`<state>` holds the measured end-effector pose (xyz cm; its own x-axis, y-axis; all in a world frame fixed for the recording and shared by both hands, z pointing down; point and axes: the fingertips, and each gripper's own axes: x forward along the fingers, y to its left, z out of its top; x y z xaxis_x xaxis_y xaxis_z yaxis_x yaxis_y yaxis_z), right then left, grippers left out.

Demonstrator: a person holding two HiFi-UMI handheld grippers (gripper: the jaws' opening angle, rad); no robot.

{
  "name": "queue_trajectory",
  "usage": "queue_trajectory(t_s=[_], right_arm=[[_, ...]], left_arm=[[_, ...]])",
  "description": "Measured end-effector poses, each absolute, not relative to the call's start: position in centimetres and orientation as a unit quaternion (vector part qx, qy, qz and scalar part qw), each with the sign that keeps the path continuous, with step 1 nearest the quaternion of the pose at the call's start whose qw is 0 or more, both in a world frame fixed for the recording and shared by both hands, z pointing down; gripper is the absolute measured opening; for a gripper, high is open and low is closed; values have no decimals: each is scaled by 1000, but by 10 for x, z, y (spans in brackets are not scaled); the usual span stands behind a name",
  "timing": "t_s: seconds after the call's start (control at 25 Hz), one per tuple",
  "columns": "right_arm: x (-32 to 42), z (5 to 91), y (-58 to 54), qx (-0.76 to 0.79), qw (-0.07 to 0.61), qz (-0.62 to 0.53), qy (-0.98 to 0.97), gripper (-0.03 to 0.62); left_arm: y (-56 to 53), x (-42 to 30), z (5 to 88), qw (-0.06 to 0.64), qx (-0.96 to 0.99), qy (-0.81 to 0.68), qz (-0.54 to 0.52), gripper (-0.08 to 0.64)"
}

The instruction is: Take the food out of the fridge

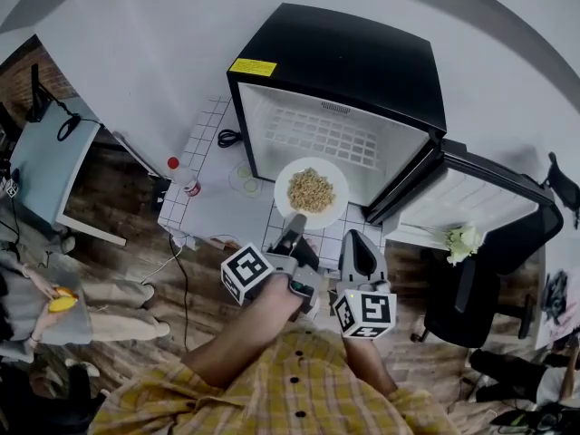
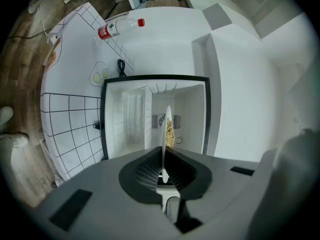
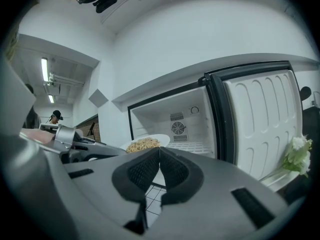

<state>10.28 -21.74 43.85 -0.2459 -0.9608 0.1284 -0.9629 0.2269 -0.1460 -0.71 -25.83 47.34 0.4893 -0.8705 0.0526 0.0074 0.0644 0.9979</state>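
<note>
At the fridge mouth, head view: left tool (image 1: 294, 220) holds a white plate (image 1: 283, 181) by its near rim. The plate sits level in the air just in front of the open cavity of the black mini fridge (image 1: 335, 62). I cannot tell whether its far rim is past the fridge's lower edge or not.

Left gripper view: left tool (image 2: 164, 156) has its jaws nearly together, pads clamped on the thin plate (image 2: 167, 116), which is seen edge-on and runs straight out between them. The food (image 2: 170, 131), a heap of pale brown noodles or rice, lies on the plate's upper face. White fridge interior (image 2: 190, 114) lies directly beyond.

Right tool (image 1: 354, 241) is just beside the left one, on the door side, and apart from the plate. Right gripper view: right tool (image 3: 159, 156) has its jaws together, pads meeting, with nothing between them. The plate (image 3: 161, 138) and food (image 3: 142, 144) show to the left beyond its jaws, in front of the fridge (image 3: 170, 109).

Fridge door (image 1: 471, 198) is swung wide open to the right. A leafy white-green bunch (image 1: 462, 241) sits on the door's inner side (image 3: 260, 119), seen also at (image 3: 299, 154).

The white gridded surface (image 1: 195, 188) carries the fridge. A clear bottle with a red cap (image 1: 181, 175) stands on it to the left, well apart from the plate.
</note>
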Motion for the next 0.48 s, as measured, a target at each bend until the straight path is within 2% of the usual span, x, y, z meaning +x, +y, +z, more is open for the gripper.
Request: queue_trajectory(t_s=[0.48], right_arm=[[88,442,-202,600,18,94,-794,7]], left_arm=[[-217,-28,478,624,586,-380,-350,18]])
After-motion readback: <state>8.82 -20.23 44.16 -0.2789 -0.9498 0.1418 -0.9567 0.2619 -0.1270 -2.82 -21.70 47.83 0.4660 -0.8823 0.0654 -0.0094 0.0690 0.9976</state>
